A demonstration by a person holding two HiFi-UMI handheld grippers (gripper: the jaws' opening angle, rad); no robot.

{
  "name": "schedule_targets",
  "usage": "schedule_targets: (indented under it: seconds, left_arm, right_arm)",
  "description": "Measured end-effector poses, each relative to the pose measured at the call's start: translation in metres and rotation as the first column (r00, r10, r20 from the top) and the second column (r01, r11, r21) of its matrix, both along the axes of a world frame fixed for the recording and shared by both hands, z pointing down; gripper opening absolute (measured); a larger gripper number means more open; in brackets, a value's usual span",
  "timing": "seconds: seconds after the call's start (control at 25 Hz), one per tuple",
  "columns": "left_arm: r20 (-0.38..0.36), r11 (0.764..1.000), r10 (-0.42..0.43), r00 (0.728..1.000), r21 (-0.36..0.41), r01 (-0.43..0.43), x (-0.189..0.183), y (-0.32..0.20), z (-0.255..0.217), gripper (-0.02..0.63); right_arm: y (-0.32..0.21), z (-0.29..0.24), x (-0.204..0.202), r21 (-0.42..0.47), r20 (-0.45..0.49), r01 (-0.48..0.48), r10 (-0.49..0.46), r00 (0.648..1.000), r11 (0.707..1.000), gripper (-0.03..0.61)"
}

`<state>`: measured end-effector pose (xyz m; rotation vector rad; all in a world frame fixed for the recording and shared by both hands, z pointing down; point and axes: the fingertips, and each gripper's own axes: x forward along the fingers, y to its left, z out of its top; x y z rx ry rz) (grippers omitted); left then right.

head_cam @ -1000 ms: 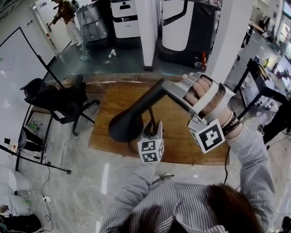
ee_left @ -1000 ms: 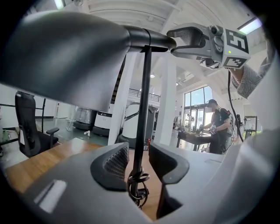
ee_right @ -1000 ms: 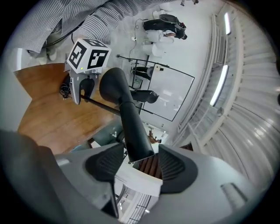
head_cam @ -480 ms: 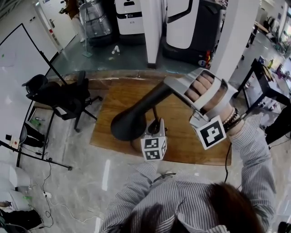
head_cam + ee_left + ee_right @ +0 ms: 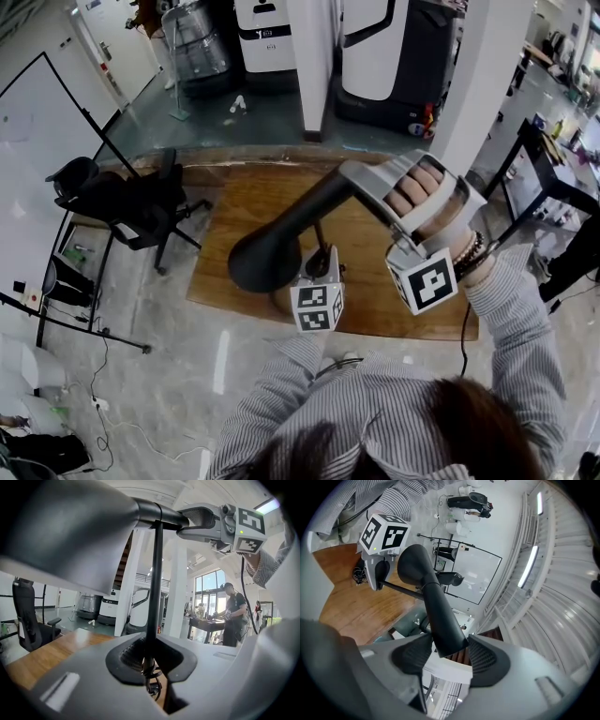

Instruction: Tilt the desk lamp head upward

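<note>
The desk lamp stands on a wooden table (image 5: 375,281). Its dark cone head (image 5: 267,253) points down to the left, and its tubular rear end rises to the upper right. My right gripper (image 5: 352,178) is shut on that rear end, and in the right gripper view the tube (image 5: 440,620) sits between both pads (image 5: 412,656). My left gripper (image 5: 317,261), under its marker cube, is at the thin upright stem (image 5: 153,588). Its jaws are closing and press on the stem, which runs up between them to the head (image 5: 70,531).
A black office chair (image 5: 131,202) stands left of the table. A white pillar (image 5: 314,56) and large machines stand behind it. A whiteboard on a stand and floor cables lie far left. A person (image 5: 234,611) works at a desk beyond the table.
The head view has shifted slightly. Both grippers stay at the lamp, and the lamp head's tilt looks the same.
</note>
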<state>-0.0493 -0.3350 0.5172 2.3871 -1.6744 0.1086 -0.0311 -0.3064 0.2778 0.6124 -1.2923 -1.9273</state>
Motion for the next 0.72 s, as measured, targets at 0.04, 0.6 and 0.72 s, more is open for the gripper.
schedule_targets:
  seconds: [0.04,0.6,0.72]
  left_arm:
    - [0.004,1.000,0.004,1.000,0.000,-0.004,0.000,0.000,0.000,0.021]
    - [0.005,1.000,0.014,1.000,-0.005,-0.014,-0.001,0.000,0.001,0.021]
    - [0.004,1.000,0.020,1.000,-0.006,-0.020,-0.001,-0.001,0.001,0.020]
  right_arm:
    - [0.000,0.000,0.000,-0.003,0.018,-0.008,0.008,1.000,1.000,0.239]
    - [-0.005,0.019,0.017,-0.138,0.391,-0.083,0.131,0.911,0.987,0.238]
    - [-0.006,0.022,0.019,-0.170,0.455,-0.082,0.152,0.877,0.982,0.238]
